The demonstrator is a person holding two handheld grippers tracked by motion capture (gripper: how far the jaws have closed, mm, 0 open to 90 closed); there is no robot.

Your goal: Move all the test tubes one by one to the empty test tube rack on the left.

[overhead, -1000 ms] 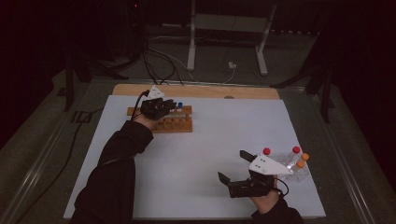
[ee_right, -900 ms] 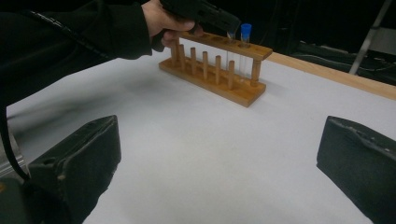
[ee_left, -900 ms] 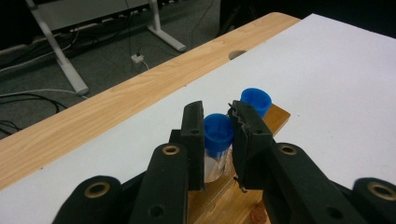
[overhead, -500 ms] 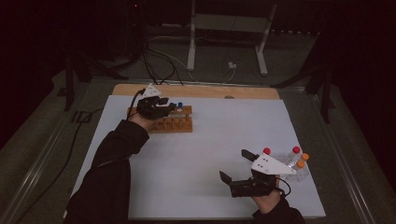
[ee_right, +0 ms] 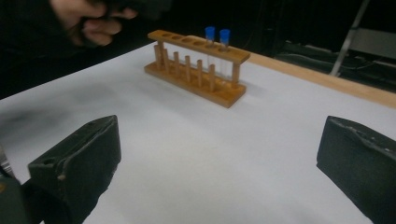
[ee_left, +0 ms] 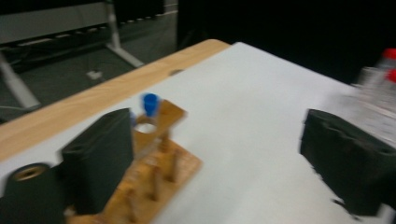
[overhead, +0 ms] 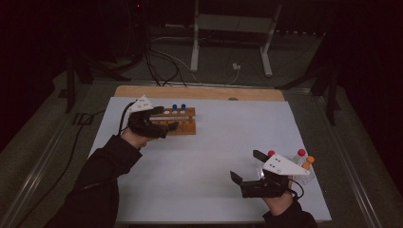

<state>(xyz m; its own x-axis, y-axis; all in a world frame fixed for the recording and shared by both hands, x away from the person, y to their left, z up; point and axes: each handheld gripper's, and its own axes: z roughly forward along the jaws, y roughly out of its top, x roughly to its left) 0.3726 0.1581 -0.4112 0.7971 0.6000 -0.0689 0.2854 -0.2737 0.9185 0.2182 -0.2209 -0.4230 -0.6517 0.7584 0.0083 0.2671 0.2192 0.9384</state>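
left gripper: jaws just opened, empty, by wooden rack, far left
blue-capped tubes: two, in rack
right gripper: jaws apart, empty, near right
capped tubes: beside it

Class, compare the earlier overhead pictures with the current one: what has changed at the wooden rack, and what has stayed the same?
The left gripper has drawn back from the wooden rack toward the left, its jaws just having opened with nothing between them. Two blue-capped tubes stand in the rack. The right gripper, open and empty, and the loose tubes beside it stayed put.
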